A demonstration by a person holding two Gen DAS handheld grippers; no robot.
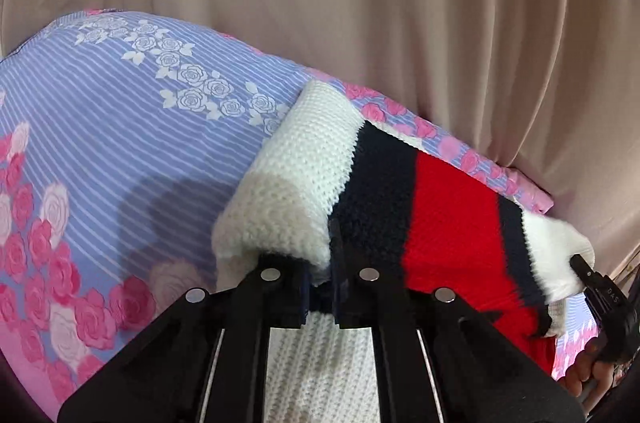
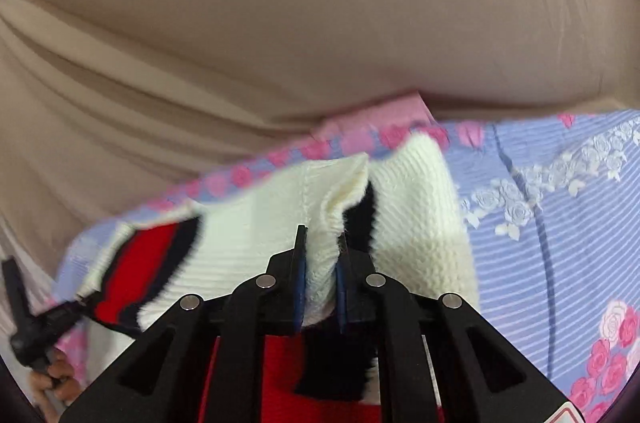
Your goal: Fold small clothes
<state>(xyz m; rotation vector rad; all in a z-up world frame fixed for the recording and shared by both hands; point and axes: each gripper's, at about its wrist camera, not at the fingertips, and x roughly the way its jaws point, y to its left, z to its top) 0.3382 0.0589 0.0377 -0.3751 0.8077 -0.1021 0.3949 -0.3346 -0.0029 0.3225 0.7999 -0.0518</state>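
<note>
A small knit sweater (image 1: 440, 207), white with navy and red stripes, hangs stretched between both grippers above the bed. My left gripper (image 1: 320, 271) is shut on a white knit edge of it, with navy fabric bunched at the fingers. In the right wrist view the sweater (image 2: 248, 223) drapes ahead, and my right gripper (image 2: 322, 275) is shut on a fold of its white knit. The right gripper (image 1: 588, 275) also shows at the far right of the left wrist view, pinching the sweater's other end. The left gripper (image 2: 80, 303) appears at the lower left of the right wrist view.
A bedsheet (image 1: 120, 127) in lilac stripes with white and pink roses covers the bed below. A beige curtain (image 1: 400, 3) hangs behind the bed's far edge. A hand (image 2: 52, 379) holds the left gripper's handle.
</note>
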